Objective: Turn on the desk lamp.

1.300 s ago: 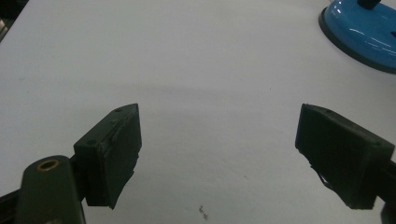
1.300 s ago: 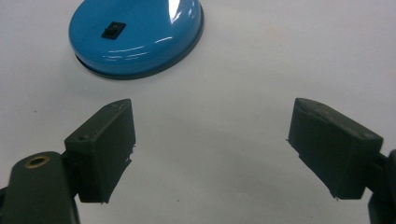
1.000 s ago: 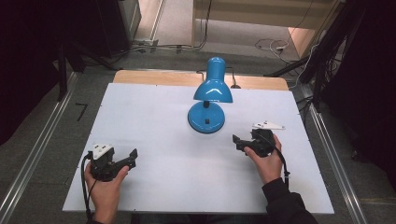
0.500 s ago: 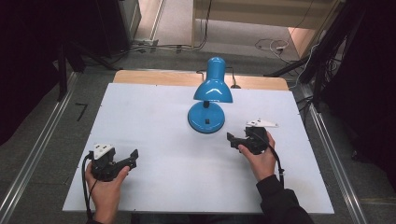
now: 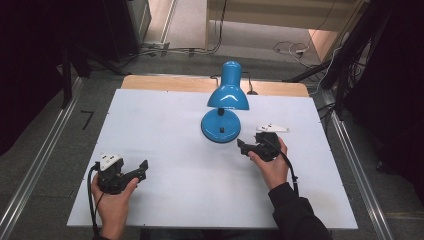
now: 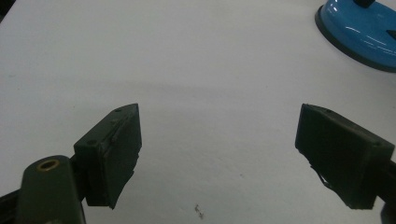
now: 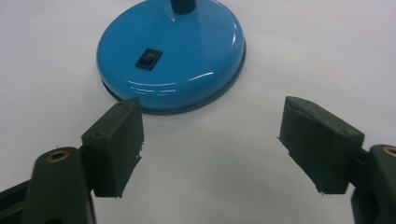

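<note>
While broad bare white surface lies open across the bench [image 5: 165, 125], a glossy blue desk lamp [image 5: 226, 107] stands near the far edge, its round base [image 7: 173, 51] bearing a black rocker switch [image 7: 149, 58]. Right gripper [image 5: 246, 148]: jaws wide apart, empty, just beside the base. Left gripper [image 5: 140, 170]: jaws wide apart, empty, near the front-left corner.

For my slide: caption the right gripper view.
Open right claw faces the blue lamp base and its black switch.
</note>
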A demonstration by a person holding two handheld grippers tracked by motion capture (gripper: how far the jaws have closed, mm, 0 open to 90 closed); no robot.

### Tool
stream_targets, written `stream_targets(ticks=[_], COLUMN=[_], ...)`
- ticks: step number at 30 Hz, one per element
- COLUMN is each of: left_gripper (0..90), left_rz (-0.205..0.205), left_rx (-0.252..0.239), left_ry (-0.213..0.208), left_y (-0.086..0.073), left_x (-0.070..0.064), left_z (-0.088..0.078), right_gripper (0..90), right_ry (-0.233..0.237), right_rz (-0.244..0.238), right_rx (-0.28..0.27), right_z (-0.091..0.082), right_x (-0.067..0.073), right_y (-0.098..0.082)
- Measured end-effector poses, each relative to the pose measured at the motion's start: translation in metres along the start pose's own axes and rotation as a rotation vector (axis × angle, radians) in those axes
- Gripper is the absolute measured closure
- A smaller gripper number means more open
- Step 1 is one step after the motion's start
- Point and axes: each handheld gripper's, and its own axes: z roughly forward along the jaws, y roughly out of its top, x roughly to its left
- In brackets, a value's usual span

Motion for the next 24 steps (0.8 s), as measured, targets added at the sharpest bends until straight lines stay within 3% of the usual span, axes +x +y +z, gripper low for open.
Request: stream_targets(ticks=[15,20,24], left_gripper=[15.4,15.7,15.7], left_rz=[-0.001,-0.003,-0.007], left_rx=[-0.001,-0.002,0.001], left_ry=[-0.004,-0.005,-0.006], left_y=[0.0,0.0,0.0], left_x=[0.0,0.001,0.002], left_z=[0.0,0.0,0.0], right_gripper=[37.8,61.3,80.6], right_ry=[0.002,0.04,0.033], right_rz=[-0.017,-0.02,-0.036], right_rx=[0.005,0.015,0.003], right_z=[0.015,0.02,0.023], right_x=[0.007,0.012,0.017], right_y=[0.008,0.012,0.015])
